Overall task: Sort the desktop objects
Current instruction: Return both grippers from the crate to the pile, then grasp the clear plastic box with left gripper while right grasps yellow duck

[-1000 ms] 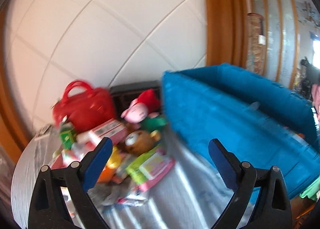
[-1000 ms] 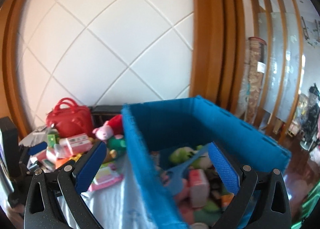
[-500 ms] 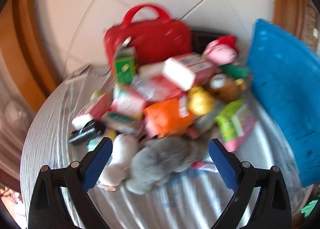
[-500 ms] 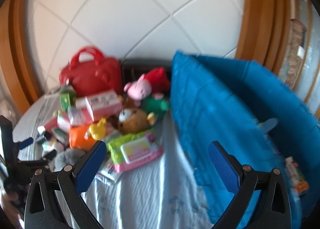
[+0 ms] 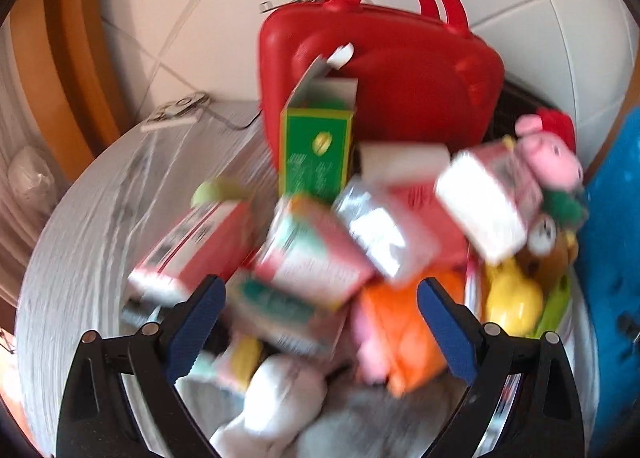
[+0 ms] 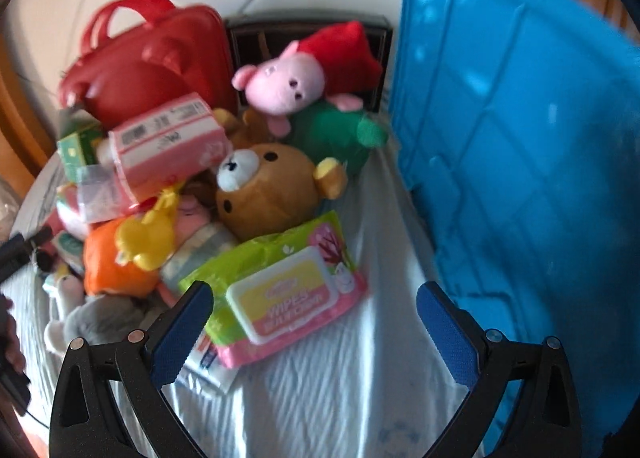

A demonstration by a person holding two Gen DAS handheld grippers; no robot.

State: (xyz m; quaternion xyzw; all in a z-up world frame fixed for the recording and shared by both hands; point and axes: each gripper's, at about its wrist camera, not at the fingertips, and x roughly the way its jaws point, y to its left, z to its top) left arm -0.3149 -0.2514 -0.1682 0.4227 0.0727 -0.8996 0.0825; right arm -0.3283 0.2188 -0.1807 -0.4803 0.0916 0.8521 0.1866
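Left side first: my left gripper hangs over the near edge of the heap with its jaws spread wide, nothing between them. Under its left finger lies a red and white box, tipped on its side on the grey cloth. Just right of that, a pink and green carton sits blurred on top of other packs. Behind them a green box stands upright with its top flap open, leaning against the red handbag at the back by the wall. Down near me, a white and grey plush lies between the fingers. Further right, an orange pouch, then a yellow toy.

My right gripper is also wide open and empty, poised over a pack of wipes that lies flat on the cloth at the front of the pile, with its left finger right at the pack's edge. Behind the wipes, a brown bear plush rests in the middle, with a pink pig plush above it and a green plush just beside. On the far right the blue crate stands on the cloth, its wall facing the pile, a strip of bare cloth between them.
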